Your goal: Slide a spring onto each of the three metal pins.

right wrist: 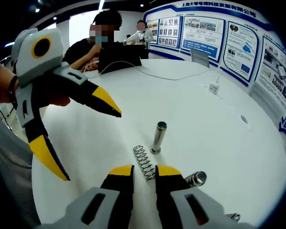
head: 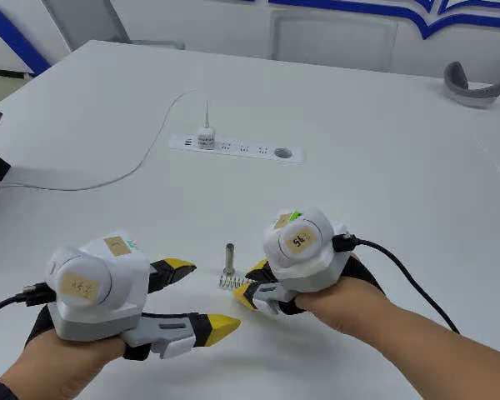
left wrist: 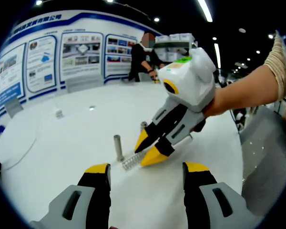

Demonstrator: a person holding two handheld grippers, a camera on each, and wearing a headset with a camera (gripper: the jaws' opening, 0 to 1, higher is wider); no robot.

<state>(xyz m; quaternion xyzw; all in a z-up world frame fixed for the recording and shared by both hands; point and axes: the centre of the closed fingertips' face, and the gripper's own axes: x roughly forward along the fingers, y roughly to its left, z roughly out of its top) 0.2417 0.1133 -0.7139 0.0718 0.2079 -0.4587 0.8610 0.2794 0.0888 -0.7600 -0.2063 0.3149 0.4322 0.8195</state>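
The spring [right wrist: 144, 162] lies flat on the bench [head: 358, 150], its far end just beside the foot of the upright pin [right wrist: 157, 137]. My right gripper [right wrist: 144, 172] is held low over it, jaws drawn close with the spring's near end between the tips; I cannot tell whether they bite. A second pin [right wrist: 195, 179] sits close beside that gripper. My left gripper [head: 202, 297] hovers near, level, jaws wide apart, pointing toward the upright pin.

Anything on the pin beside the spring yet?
No, that pin is bare. The spring lies on the table by its base, its near end hidden between the right tool's tips.
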